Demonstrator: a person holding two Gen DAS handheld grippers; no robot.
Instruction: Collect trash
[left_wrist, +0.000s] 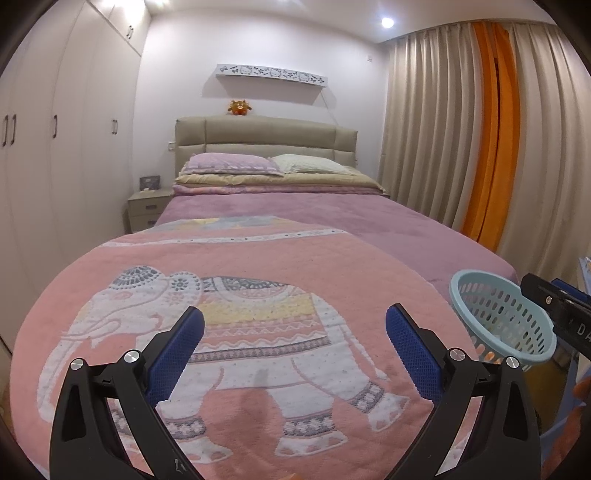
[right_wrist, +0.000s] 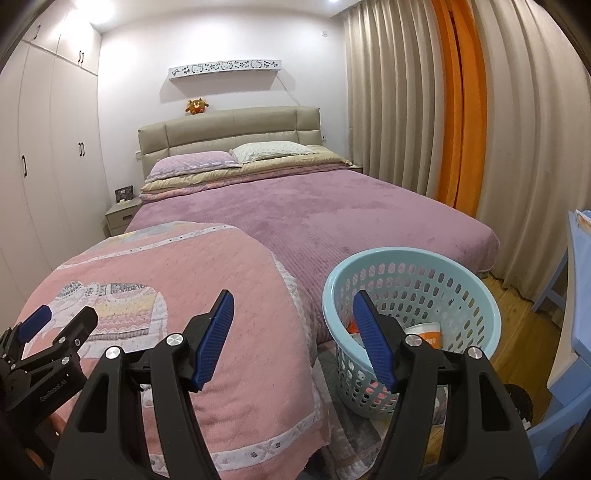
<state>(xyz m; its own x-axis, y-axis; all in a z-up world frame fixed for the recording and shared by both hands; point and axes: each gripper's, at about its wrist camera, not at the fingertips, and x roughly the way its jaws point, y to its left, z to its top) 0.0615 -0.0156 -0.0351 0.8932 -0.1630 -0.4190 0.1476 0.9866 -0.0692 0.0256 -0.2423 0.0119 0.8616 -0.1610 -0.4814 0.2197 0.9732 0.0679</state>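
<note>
A light blue perforated basket (right_wrist: 424, 273) stands on the floor at the foot of the bed, with white and orange trash (right_wrist: 428, 332) inside. It also shows at the right of the left wrist view (left_wrist: 498, 317). My right gripper (right_wrist: 293, 332) is open and empty, its right finger over the basket's near rim. My left gripper (left_wrist: 295, 343) is open and empty above the pink elephant blanket (left_wrist: 240, 332). The left gripper also shows at the left of the right wrist view (right_wrist: 55, 325).
The bed (right_wrist: 332, 221) has a purple cover, pillows and a beige headboard. White wardrobes (left_wrist: 55, 147) line the left wall. Beige and orange curtains (right_wrist: 461, 129) hang on the right. A blue chair (right_wrist: 569, 295) stands at the far right on the wooden floor.
</note>
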